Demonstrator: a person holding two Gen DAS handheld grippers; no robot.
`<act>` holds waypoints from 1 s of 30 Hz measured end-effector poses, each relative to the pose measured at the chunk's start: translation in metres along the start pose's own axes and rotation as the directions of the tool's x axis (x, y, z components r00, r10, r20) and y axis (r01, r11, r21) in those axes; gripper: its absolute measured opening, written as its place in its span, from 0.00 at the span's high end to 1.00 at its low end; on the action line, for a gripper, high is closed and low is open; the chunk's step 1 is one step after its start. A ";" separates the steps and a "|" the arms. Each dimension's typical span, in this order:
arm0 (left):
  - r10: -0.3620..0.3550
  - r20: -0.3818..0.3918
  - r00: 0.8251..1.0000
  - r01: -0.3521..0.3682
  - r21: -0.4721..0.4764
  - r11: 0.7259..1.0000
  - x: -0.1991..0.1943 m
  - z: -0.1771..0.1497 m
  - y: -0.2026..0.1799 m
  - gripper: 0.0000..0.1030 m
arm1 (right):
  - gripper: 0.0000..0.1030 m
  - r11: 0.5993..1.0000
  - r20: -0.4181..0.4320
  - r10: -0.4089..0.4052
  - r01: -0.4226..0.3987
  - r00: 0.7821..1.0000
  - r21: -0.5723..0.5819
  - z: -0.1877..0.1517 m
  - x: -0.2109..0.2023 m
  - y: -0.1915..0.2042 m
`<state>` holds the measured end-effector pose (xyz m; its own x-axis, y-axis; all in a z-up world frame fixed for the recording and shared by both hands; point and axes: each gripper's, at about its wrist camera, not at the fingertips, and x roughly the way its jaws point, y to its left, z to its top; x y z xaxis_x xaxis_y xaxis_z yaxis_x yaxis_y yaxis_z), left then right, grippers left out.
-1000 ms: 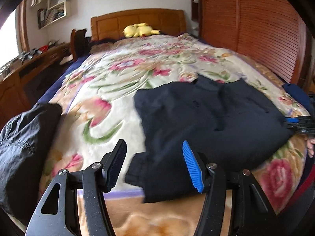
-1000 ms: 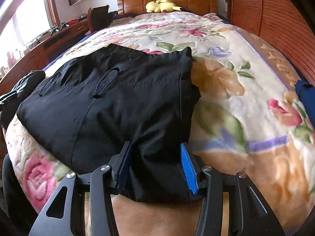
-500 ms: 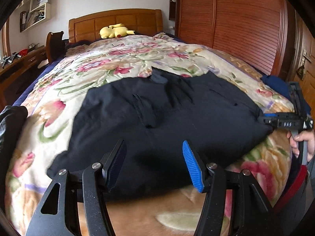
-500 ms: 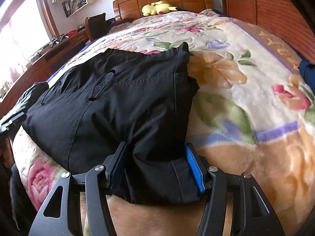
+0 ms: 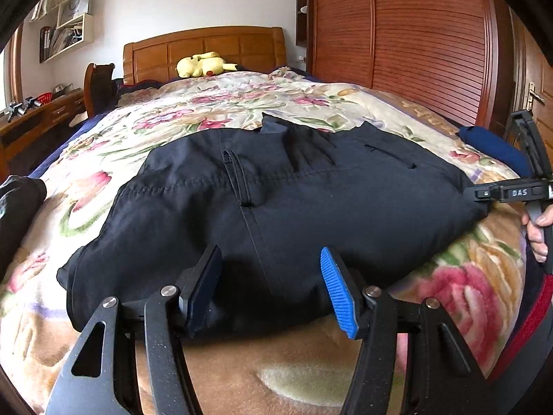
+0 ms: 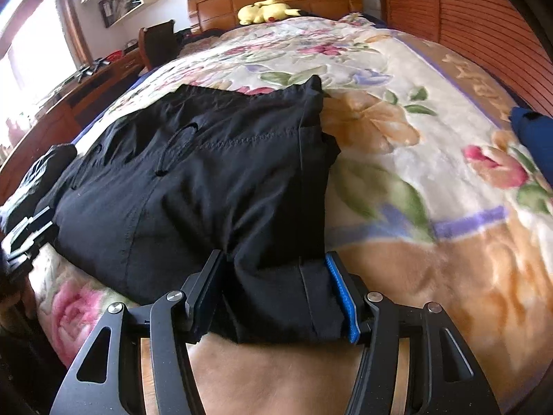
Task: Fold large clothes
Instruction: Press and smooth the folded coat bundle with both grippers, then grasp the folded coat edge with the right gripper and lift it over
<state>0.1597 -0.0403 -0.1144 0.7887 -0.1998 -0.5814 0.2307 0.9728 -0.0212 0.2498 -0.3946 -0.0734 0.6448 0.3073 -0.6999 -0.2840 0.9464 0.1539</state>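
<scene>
Black trousers (image 5: pixel 276 193) lie folded across the near end of a bed with a floral blanket (image 5: pixel 242 103). My left gripper (image 5: pixel 271 288) is open, its fingers straddling the near edge of the trousers. My right gripper (image 6: pixel 276 294) is open, with the trousers' (image 6: pixel 214 180) right end lying between its fingers. The right gripper also shows in the left wrist view (image 5: pixel 511 193) at the trousers' right corner, held by a hand.
A dark garment (image 5: pixel 17 204) lies at the bed's left edge and a blue garment (image 5: pixel 490 148) at its right edge. A yellow plush toy (image 5: pixel 202 64) sits by the wooden headboard. A wooden wardrobe (image 5: pixel 414 34) stands right, a desk (image 5: pixel 34 121) left.
My left gripper has swung right and closer, from beside the trousers' left end to straddling their near edge. My right gripper has opened wider and slid further over the trousers' right end.
</scene>
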 end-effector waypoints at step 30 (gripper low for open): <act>-0.078 0.043 0.996 0.078 -0.002 0.997 -0.069 -0.008 0.036 0.41 | 0.88 0.960 0.212 0.103 -0.042 0.972 -0.276 0.080 -0.075 0.155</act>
<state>0.1091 0.0098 -0.0815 0.7922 -0.2800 -0.5423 0.2905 0.9544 -0.0684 0.2149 -0.2629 0.0587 0.7479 0.4173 -0.5163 -0.4952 0.8687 -0.0151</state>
